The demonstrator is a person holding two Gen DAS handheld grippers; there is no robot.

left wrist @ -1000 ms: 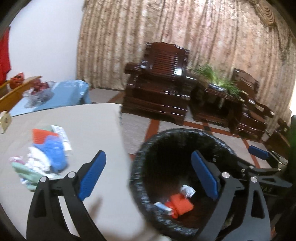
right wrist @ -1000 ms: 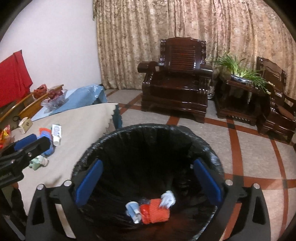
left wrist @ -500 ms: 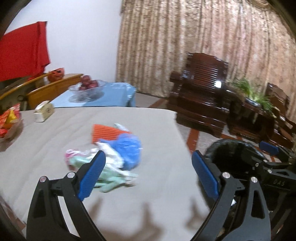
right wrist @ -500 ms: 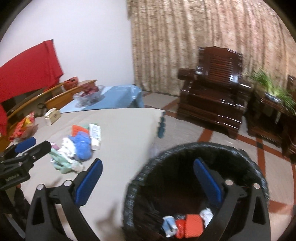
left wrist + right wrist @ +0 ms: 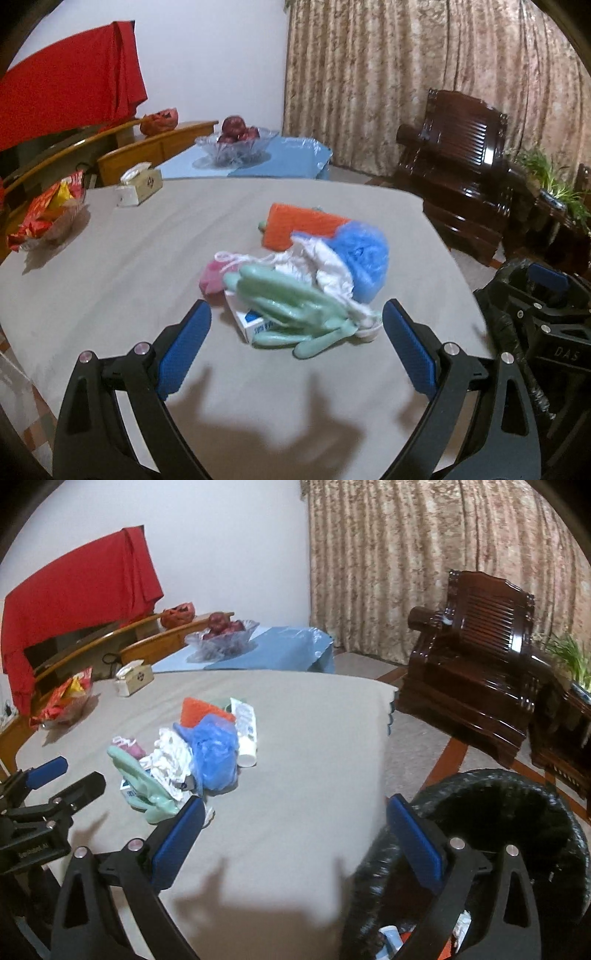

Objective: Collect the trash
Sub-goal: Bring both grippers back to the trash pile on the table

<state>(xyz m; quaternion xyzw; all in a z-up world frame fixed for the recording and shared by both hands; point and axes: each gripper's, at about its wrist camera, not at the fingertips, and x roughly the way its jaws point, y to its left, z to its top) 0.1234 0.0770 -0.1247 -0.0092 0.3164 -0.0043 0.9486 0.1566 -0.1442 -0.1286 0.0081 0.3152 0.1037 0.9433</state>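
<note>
The job looks partly done, judging by what lies where: a few scraps already sit at the bottom of the black-lined trash bin (image 5: 517,812) at the lower right of the right wrist view, but the main trash pile (image 5: 306,280) is on the tabletop (image 5: 129,280) at the centre of the left wrist view — a mint-green rubber glove (image 5: 291,306), a crumpled blue plastic bag (image 5: 364,254), white wrapping (image 5: 328,266), an orange sheet (image 5: 299,225), a small white-and-blue box (image 5: 251,323) and, in the right wrist view, a white tube (image 5: 245,731). The left gripper (image 5: 295,343) hangs just in front of the pile with its jaws wide apart and nothing between them; the right gripper (image 5: 295,834) is likewise spread and empty, between pile and bin. The tabletop is covered in plain grey cloth, with a tissue box (image 5: 138,184) and a snack bowl (image 5: 48,218) at the upper left — beyond are a fruit bowl (image 5: 236,146), beige curtains (image 5: 424,74) and a dark wooden armchair (image 5: 461,158)
</note>
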